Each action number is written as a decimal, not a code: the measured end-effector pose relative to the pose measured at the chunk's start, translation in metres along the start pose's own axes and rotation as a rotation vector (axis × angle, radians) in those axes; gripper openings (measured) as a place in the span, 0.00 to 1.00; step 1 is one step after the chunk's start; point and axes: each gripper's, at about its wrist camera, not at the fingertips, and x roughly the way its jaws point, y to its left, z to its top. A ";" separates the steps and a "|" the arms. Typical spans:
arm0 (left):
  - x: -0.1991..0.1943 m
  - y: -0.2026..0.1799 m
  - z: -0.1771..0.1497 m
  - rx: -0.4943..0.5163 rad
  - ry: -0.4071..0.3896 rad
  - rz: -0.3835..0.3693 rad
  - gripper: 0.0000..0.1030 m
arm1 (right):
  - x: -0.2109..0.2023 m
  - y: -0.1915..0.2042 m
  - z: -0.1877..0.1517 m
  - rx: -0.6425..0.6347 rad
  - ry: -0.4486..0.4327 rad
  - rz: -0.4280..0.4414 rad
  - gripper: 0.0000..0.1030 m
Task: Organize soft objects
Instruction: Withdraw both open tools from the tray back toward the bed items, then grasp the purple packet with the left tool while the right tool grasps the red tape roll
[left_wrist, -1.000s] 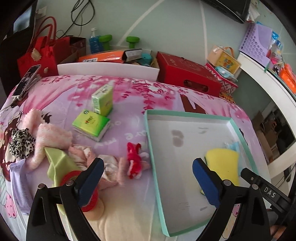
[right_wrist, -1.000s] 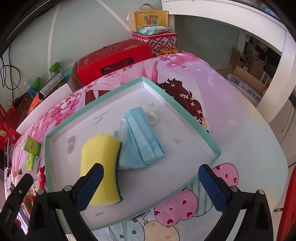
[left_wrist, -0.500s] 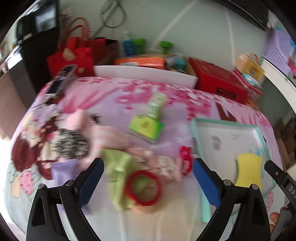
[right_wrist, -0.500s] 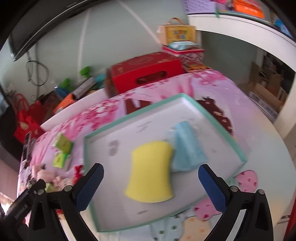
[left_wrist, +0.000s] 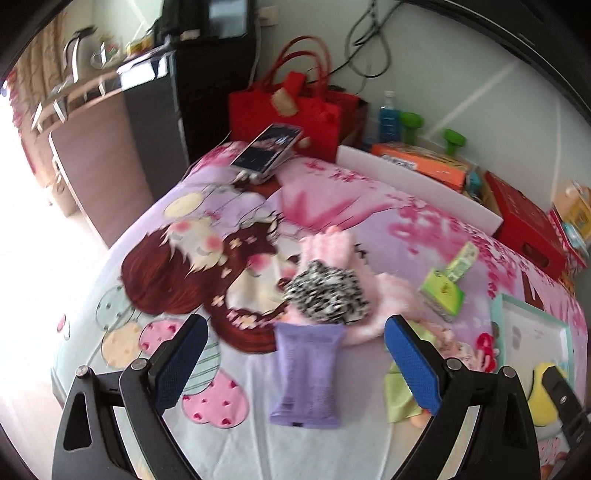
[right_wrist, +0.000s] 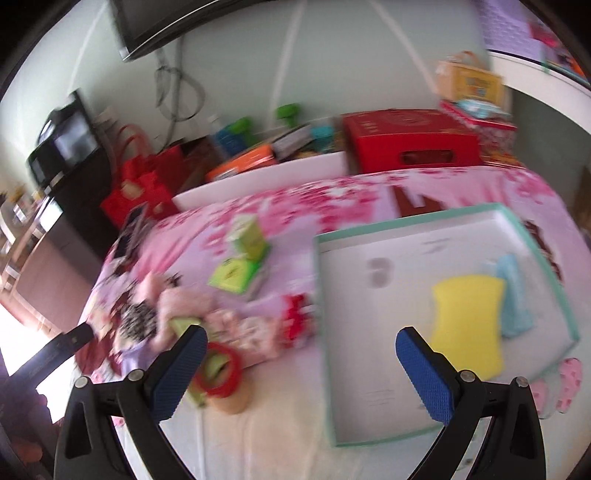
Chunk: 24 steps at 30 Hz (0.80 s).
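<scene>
Purple and soft, the flat plastic-wrapped tissue pack (left_wrist: 306, 373) lay nearest to me, on the cartoon-printed bed sheet (left_wrist: 147, 295), between the blue pads of my left gripper (left_wrist: 295, 369). I judged that I held this gripper wide open and empty above it so that the pack could fit between the jaws. Its long axis ran away from me, almost along my fingers, with the far short end touching the black-and-white leopard plush piece (left_wrist: 327, 297). This one lay on the fluffy pink fabric (left_wrist: 332, 243), a little further.

My right gripper (right_wrist: 301, 373) was also wide open and held nothing. It hovered near the front left corner of the white tray with mint-green rim (right_wrist: 325, 369), where I judged the soft things were being collected. In the tray the yellow sponge (right_wrist: 467, 326) lay with its long side going from near to far, and the light blue face mask (right_wrist: 513, 299) was just beside it on the right, apparently touching it.
</scene>
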 end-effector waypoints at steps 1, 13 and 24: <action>0.003 0.006 -0.001 -0.014 0.014 0.003 0.94 | 0.004 0.009 -0.002 -0.021 0.012 0.017 1.00; 0.035 0.011 -0.028 -0.005 0.190 -0.016 0.94 | 0.055 0.061 -0.036 -0.152 0.198 0.084 1.00; 0.067 0.002 -0.043 0.013 0.320 -0.030 0.94 | 0.074 0.063 -0.046 -0.178 0.266 0.062 0.86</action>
